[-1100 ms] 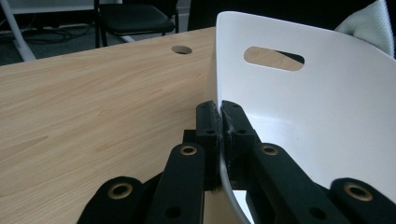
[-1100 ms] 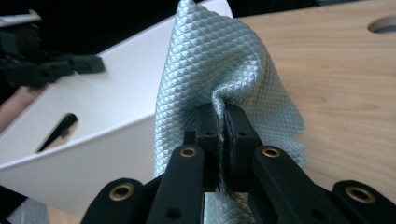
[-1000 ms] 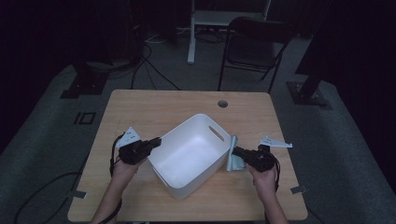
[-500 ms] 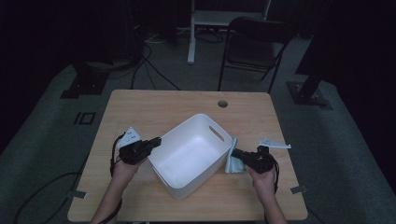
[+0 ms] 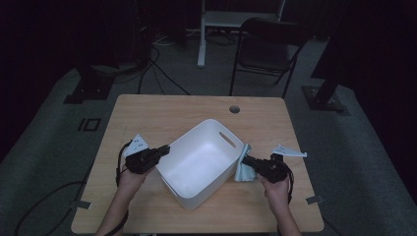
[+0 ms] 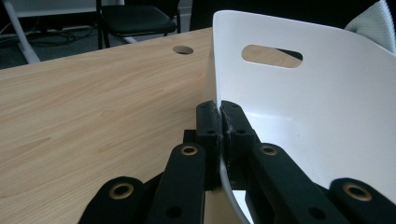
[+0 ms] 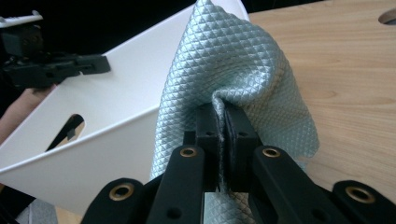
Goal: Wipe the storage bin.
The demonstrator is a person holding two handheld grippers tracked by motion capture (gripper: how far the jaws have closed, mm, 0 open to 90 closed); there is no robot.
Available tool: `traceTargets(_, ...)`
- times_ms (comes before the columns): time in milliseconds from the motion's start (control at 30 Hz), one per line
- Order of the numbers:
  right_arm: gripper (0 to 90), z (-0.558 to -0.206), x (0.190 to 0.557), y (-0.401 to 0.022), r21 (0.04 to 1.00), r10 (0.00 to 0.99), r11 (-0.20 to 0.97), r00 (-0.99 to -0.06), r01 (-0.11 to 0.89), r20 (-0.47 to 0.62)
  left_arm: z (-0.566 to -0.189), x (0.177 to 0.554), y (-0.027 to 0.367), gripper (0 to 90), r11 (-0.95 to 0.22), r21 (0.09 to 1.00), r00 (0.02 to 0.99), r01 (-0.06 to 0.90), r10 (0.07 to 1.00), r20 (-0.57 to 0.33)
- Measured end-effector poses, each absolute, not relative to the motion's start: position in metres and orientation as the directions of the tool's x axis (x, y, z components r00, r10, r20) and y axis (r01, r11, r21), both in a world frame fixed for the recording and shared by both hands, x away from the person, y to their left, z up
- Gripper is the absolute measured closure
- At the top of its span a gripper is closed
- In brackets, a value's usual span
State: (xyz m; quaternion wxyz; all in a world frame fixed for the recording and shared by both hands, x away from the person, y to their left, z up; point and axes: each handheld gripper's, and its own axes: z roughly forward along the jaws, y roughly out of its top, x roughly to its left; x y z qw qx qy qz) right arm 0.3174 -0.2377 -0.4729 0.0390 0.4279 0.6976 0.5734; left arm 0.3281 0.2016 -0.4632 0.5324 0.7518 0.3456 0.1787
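A white plastic bin (image 5: 199, 164) with handle slots sits tilted near the middle of the wooden table (image 5: 172, 113). My left gripper (image 5: 164, 149) is shut on the bin's left rim; in the left gripper view the thin white wall (image 6: 299, 102) runs between the closed jaws of that gripper (image 6: 219, 112). My right gripper (image 5: 246, 160) is shut on a pale blue quilted cloth (image 5: 242, 167) that rests against the bin's right side. In the right gripper view the cloth (image 7: 233, 70) bunches up out of the closed jaws of the right gripper (image 7: 220, 112), with the bin (image 7: 107, 112) just behind it.
A round cable hole (image 5: 234, 109) lies in the table's far side. A black folding chair (image 5: 268, 44) and a white desk frame (image 5: 236, 19) stand beyond the table. Cables trail on the dark floor at the left.
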Motion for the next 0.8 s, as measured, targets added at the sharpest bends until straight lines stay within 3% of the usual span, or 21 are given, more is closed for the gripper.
traceTargets(300, 86.1, -0.465, 0.313, -0.235, 0.838, 0.633, -0.019, -0.642, 0.546, 0.433, -0.463, 0.327, 0.199, 87.9, -0.196, 0.924, 0.688, 0.327, 0.72, -0.091)
traceTargets(500, 86.1, -0.455, 0.305, -0.225, 0.874, 0.671, 0.033, -0.659, 0.484, 0.339, -0.463, 0.327, 0.199, 87.9, -0.196, 0.925, 0.689, 0.327, 0.719, -0.091)
traceTargets(800, 86.2, -0.473, 0.313, -0.224, 0.847, 0.679, 0.041, -0.637, 0.53, 0.366, -0.463, 0.327, 0.198, 87.6, -0.193, 0.924, 0.689, 0.329, 0.718, -0.096)
